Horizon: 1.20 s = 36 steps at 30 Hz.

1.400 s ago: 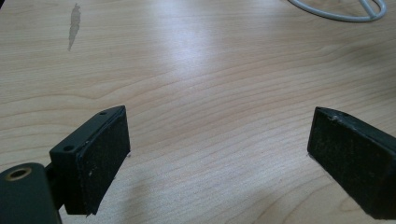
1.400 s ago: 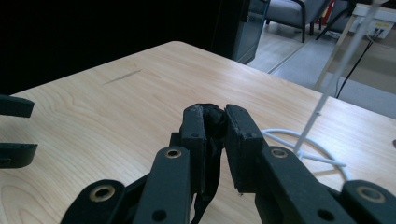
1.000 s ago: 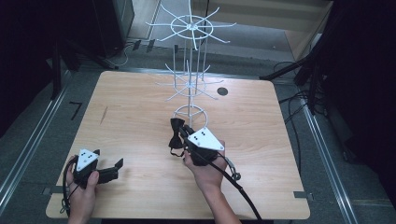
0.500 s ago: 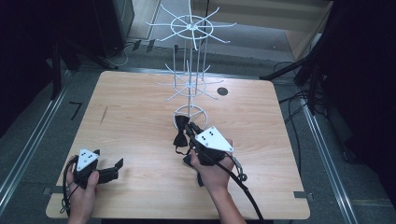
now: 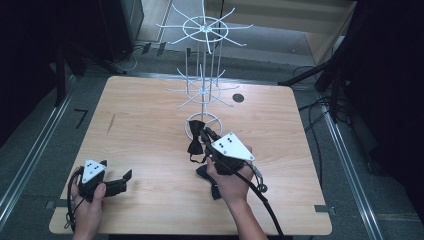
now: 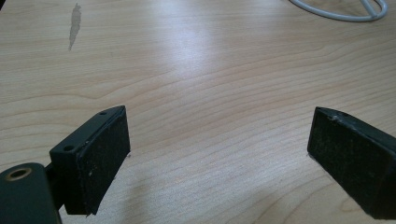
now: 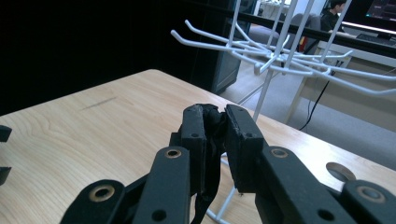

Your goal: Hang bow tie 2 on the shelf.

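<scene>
the right gripper (image 5: pixel 202 134) is pinching a black bow tie (image 5: pixel 195 137) just in front of the white wire rack (image 5: pixel 204 82) base – it is best lifting slowly toward a hook, strap trailing free – while the left gripper (image 5: pixel 125 176), well left of the rack, is lying released.

L gripper (image 5: pixel 122 179) jaws wide, low; R gripper (image 5: pixel 200 131) clamped, raised.

Overhead view faces forward; gripper views sit close above table (image 5: pixel 150 125).
</scene>
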Each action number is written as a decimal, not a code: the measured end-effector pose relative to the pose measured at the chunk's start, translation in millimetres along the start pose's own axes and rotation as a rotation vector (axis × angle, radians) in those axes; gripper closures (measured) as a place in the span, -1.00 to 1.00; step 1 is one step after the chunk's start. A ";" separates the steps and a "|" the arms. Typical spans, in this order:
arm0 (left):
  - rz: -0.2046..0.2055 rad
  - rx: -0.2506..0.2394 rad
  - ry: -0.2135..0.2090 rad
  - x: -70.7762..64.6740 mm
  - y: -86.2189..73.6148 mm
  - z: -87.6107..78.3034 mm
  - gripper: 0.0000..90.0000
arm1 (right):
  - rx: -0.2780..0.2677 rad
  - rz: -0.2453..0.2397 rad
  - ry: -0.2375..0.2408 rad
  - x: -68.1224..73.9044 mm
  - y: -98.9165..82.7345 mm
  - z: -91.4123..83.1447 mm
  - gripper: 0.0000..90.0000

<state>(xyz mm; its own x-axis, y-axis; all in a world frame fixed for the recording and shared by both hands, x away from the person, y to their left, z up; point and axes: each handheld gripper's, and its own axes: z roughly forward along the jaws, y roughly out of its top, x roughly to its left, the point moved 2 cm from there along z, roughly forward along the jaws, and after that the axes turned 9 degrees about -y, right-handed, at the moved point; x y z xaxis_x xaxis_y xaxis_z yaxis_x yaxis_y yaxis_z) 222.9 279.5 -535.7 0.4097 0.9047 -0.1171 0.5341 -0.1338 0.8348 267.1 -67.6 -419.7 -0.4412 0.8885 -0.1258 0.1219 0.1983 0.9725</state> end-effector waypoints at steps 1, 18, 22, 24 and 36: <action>-0.001 -0.001 0.000 -0.1 0.0 0.0 -0.85 | -0.002 0.001 -0.001 -0.1 1.3 0.1 0.77; 0.000 -0.003 0.003 0.0 -0.1 0.0 -0.85 | -0.024 -0.019 0.013 -3.2 17.4 0.5 0.77; 0.004 -0.001 0.002 0.1 0.0 -0.3 -0.85 | -0.028 -0.024 0.011 -3.7 19.4 0.7 0.77; 0.003 -0.001 0.003 0.2 0.0 -0.3 -0.85 | -0.027 -0.016 0.014 -4.6 19.7 0.9 0.77; 0.000 0.000 0.001 0.1 0.0 0.0 -0.85 | -0.054 0.007 0.030 -12.7 32.0 1.5 0.77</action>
<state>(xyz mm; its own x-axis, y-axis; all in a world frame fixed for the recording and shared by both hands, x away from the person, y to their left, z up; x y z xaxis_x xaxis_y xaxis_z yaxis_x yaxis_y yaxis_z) 222.9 279.5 -535.7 0.4094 0.9049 -0.1164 0.5337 -0.1341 0.8350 278.0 -71.9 -387.3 -0.4674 0.8767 -0.1136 0.0775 0.1687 0.9826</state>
